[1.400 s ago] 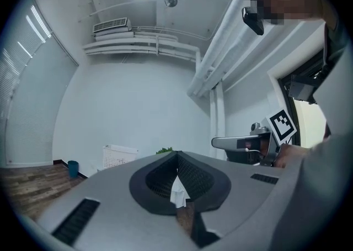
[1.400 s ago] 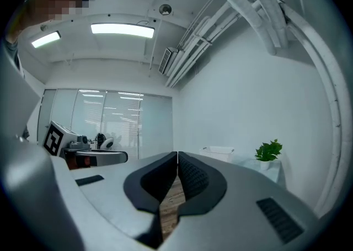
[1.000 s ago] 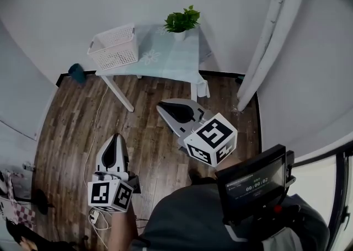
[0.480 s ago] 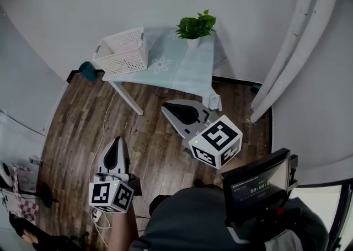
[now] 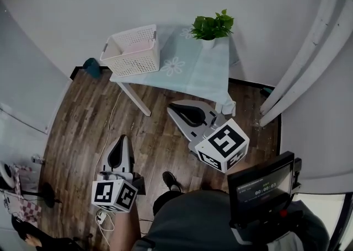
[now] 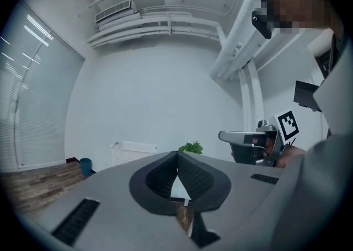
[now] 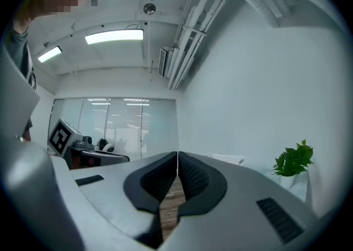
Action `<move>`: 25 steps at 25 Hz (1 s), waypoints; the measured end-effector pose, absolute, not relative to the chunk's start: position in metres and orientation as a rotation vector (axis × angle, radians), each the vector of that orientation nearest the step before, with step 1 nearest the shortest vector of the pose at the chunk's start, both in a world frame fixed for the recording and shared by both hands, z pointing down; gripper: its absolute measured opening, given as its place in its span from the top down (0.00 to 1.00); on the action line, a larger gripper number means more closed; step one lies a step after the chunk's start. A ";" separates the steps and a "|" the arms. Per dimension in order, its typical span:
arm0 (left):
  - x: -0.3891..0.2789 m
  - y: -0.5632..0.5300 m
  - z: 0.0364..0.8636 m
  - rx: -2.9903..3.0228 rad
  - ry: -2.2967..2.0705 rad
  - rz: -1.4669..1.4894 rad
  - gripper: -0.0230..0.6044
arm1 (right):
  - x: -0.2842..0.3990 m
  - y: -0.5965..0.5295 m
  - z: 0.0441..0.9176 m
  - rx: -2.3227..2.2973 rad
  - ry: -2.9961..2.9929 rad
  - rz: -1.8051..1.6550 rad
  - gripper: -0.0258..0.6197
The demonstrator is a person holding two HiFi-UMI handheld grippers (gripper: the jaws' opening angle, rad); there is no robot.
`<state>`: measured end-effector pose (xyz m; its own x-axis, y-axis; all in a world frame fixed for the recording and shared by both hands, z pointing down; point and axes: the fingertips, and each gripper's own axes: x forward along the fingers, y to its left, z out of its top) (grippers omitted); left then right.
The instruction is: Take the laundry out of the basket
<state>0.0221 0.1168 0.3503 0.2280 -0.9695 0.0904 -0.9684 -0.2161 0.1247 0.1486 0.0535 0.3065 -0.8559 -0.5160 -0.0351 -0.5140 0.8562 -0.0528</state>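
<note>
Jaws pressed together, empty: left gripper (image 5: 122, 139), right gripper (image 5: 174, 107); basket (image 5: 132, 57) at table (image 5: 193, 76) left edge, well apart.

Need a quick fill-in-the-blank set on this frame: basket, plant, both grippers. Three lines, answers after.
1. The white basket stands on the ____.
2. In the head view, the potted plant stands to the ____ of it.
3. The left gripper and the right gripper both have their jaws ____, with nothing between them.
Missing words: table; right; shut.
</note>
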 end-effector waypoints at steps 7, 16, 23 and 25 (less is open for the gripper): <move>-0.040 0.066 0.341 2.399 -1.835 -0.039 0.95 | 0.082 0.007 0.299 -0.856 2.992 -0.041 0.93; -0.120 0.026 0.338 2.422 -1.794 -0.078 0.95 | -0.007 -0.029 0.297 -0.858 3.023 -0.018 0.93; -0.158 -0.006 0.342 2.477 -1.718 -0.063 0.95 | -0.050 -0.060 0.300 -0.919 3.005 -0.049 0.93; -0.165 -0.017 0.344 2.478 -1.698 -0.071 0.95 | -0.056 -0.069 0.299 -0.937 3.007 -0.048 0.93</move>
